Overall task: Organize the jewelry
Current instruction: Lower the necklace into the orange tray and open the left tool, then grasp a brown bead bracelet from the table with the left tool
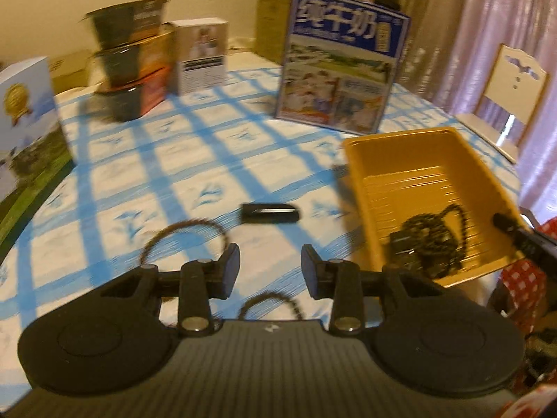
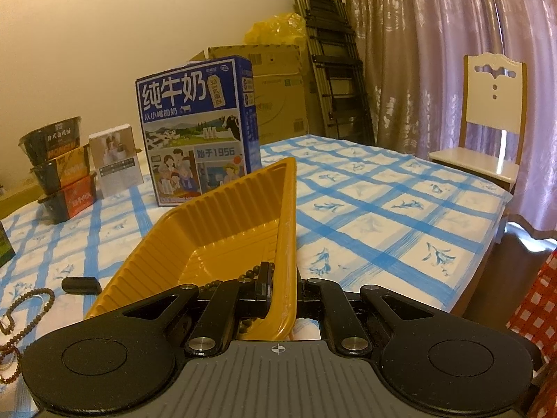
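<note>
Two grippers work over a counter point(image 1: 216, 132) covered in a blue-checked cloth; the left gripper point(image 1: 271, 267) hangs above the cloth with its jaws parted and nothing between them; brown bead strands point(image 1: 184, 233) lie on the cloth just beneath it, and a small black bar-shaped item point(image 1: 271, 213) rests a little beyond; the right gripper point(image 2: 283, 291) has its jaws clenched on the near rim of a yellow tray point(image 2: 222, 230), which tilts upward; a dark bead necklace point(image 1: 431, 240) lies heaped in the tray's near corner; more brown beads point(image 2: 21, 310) sit on the cloth left of the tray; a blue milk carton point(image 2: 198, 129) stands behind it.
</note>
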